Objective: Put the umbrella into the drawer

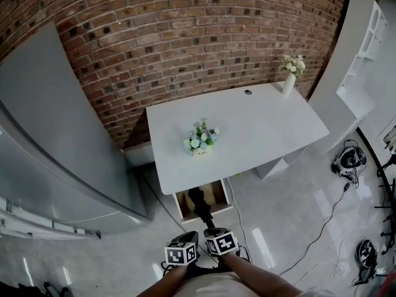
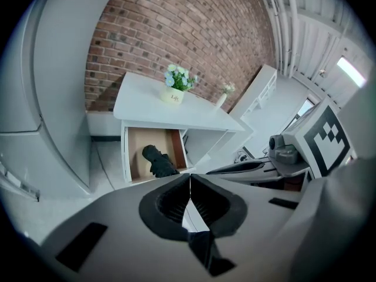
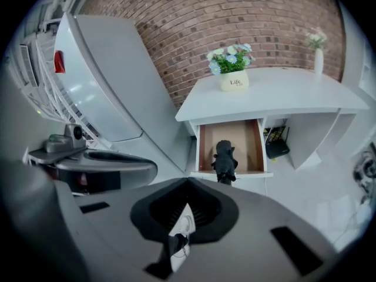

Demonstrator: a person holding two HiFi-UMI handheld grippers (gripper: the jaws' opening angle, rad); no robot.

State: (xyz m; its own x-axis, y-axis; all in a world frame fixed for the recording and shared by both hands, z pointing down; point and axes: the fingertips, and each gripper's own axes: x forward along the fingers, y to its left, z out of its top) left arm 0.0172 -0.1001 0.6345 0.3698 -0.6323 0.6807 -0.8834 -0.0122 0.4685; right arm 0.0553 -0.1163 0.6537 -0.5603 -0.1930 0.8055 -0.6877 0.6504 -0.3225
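Two hand-held grippers sit lowest in the head view, close against the person's body, with bare forearms (image 1: pixel 247 278) behind them. On the left gripper (image 2: pixel 190 184) the dark ribbed pads are pressed flat together with nothing caught between them. The right gripper (image 3: pixel 188 187) is likewise closed tight and empty, with only floor showing past its tips. Both point downward toward the open drawer (image 3: pixel 208 148) but stay well short of it, which suggests neither is carrying or steadying anything now. A folded black umbrella (image 3: pixel 225 160) lies lengthwise in the middle of the wooden drawer, untouched by either tool. Its far end rests on the drawer floor, while its near end hangs a little over the front edge. That overhang is probably why the job does not yet look finished: the umbrella seems to need a nudge further in before it lies fully inside or the drawer could slide shut. The drawer is pulled out from beneath a white desk (image 1: pixel 260 129). On the desk stand a small pot of pale blue and white flowers (image 1: pixel 201 140) and, at the far corner, a slim white vase (image 1: pixel 289 79). Behind the desk is a red brick wall (image 1: pixel 185 36), and a large grey cabinet (image 1: pixel 55 122) stands to the left. Loose cables (image 1: pixel 322 228) trail over the shiny floor to the right.
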